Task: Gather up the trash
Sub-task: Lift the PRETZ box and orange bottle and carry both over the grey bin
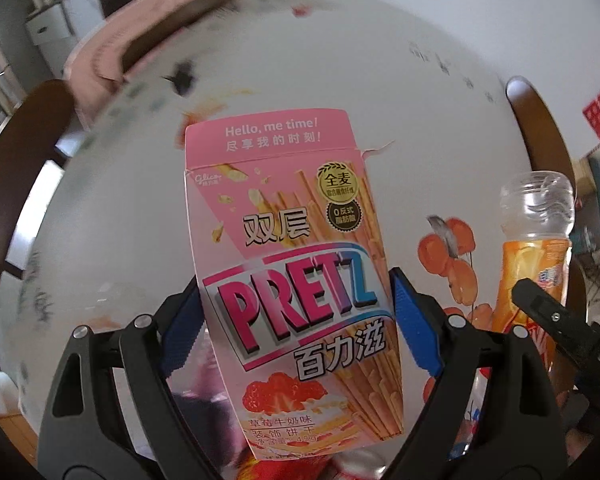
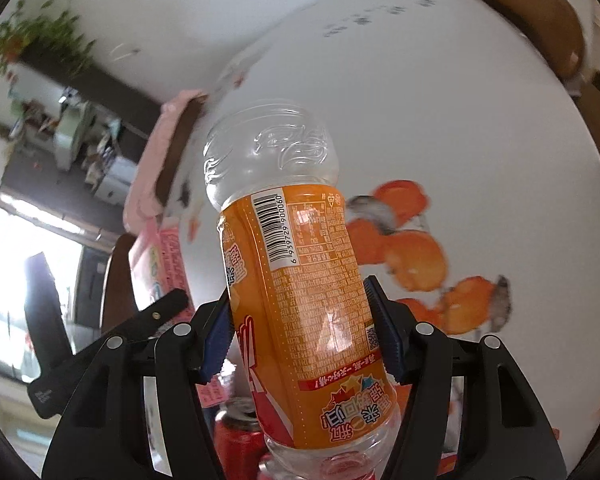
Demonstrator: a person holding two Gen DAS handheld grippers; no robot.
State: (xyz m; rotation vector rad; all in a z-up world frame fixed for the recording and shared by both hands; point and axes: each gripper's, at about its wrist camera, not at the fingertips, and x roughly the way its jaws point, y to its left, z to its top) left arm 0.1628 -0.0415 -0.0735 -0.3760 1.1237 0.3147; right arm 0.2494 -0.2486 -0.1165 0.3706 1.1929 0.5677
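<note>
the white worktop (image 1: pixel 400 60) with orange fruit prints lies below both hands. the left gripper (image 1: pixel 296 312) has its blue fingers (image 1: pixel 410 316) closed on the sides of a pink snack box (image 1: pixel 284 264); its long axis runs away from the camera, opened flap far. the right gripper (image 2: pixel 300 328) clamps an empty bottle (image 2: pixel 300 280) by the orange label, base far, neck near. both seem lifted; to carry well, keep grips steady and avoid crushing the box.
</note>
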